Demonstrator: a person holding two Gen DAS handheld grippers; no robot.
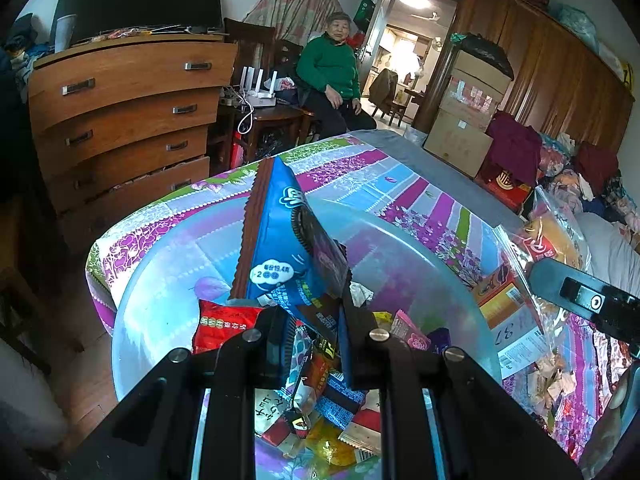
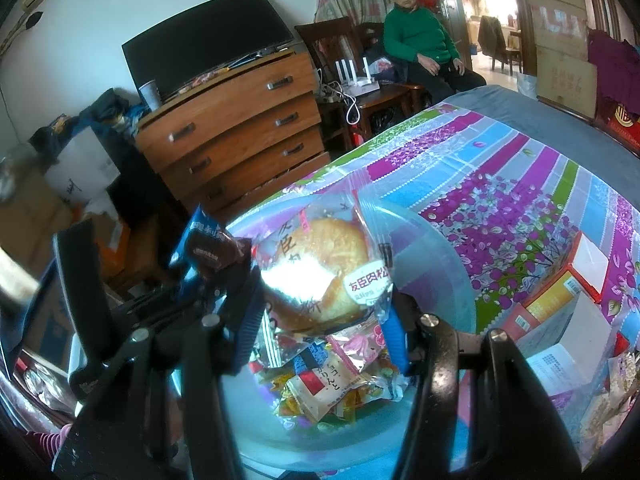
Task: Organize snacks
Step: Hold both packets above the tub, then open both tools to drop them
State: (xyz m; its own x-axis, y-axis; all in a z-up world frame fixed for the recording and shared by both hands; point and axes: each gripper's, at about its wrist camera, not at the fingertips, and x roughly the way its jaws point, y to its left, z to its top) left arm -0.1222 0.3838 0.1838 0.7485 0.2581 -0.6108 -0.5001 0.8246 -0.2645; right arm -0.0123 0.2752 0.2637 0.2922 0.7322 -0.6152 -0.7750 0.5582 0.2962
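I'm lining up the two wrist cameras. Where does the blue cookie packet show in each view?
Left wrist: blue cookie packet at centre, upright, pinched in the left claw above the clear tub.
Right wrist: same packet at left of centre, beside the bun packet in the right claw.
Shared landmark: wooden dresser.

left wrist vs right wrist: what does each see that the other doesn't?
Left wrist only: the left gripper shut on the blue cookie pack, a red sachet, and the wooden wardrobe.

Right wrist only: the right gripper shut on the bagged bun, and the white-topped box.

Both: the clear plastic bowl of snacks, the floral tablecloth, the dresser.
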